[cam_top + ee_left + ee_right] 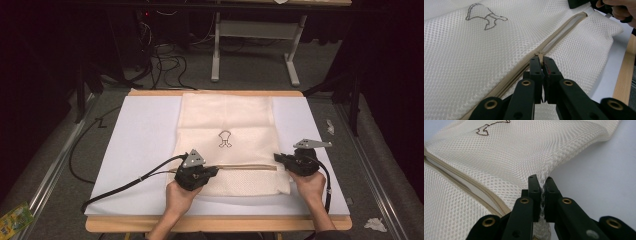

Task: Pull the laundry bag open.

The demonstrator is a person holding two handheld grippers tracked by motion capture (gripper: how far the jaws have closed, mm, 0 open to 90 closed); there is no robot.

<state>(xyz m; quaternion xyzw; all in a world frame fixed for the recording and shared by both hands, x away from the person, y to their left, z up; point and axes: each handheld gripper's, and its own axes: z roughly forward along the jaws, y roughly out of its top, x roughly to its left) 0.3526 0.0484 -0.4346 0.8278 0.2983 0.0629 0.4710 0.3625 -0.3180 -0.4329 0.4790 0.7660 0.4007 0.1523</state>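
Left tool (541, 65) pinches the zip pull (539, 55), right tool (542, 185) clamps the mesh bag (227, 120) at its edge near the worktop's (145, 125) front right: soft, light, floppy stuff, so gripping beside the zipper (559, 37) looks wise.

White mat (140, 150) is bare L & R of mesh bag (227, 120); both sides give grippers free passage w/o obstacles.

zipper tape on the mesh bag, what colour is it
Tan-beige, slightly darker than the cream mesh bag; the zipper tape shows best in the left gripper view.
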